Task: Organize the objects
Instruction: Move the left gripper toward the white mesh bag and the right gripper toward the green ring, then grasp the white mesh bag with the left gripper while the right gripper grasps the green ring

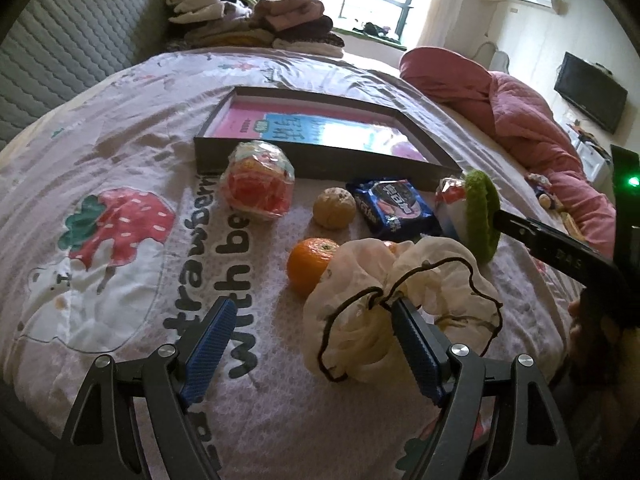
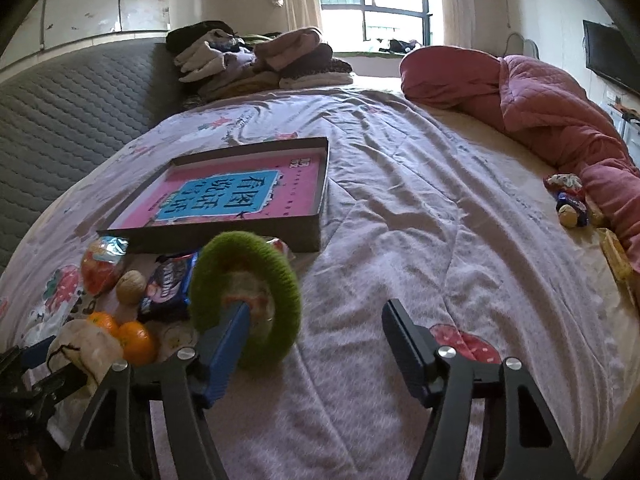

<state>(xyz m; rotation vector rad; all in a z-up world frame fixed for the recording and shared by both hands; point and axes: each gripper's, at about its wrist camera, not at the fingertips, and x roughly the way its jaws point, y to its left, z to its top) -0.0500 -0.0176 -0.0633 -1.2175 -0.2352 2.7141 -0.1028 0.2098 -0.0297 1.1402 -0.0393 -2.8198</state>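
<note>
- Left gripper (image 1: 310, 328): jaws spread wide, clamping nothing; a cream chiffon scrunchie with a dark wavy edge (image 1: 384, 308) hangs hooked over the right-hand finger, low and right of centre in the left wrist view
- Right gripper (image 2: 316, 332): jaws also wide apart with nothing between them; a fuzzy green scrunchie (image 2: 246, 296) is threaded over the left-hand finger, left of centre in the right wrist view
- Handling, as I judge it: both scrunchies are light, soft and stretchy; looped on one finger they can slide off if it tips down, so pinching a gathered fold of fabric would hold better
- Just beyond, in the left wrist view: an orange (image 1: 310, 264) touching the cream scrunchie, a walnut-like ball (image 1: 334, 207), a dark blue snack packet (image 1: 390, 206) and a clear bag of red-orange sweets (image 1: 258, 184)
- Further up, centre frame: a shallow dark box tray (image 1: 320, 168) holding a pink and blue book (image 2: 236, 196), a likely place for the items
- All lie on a pale strawberry-print quilt (image 1: 120, 160)
</note>
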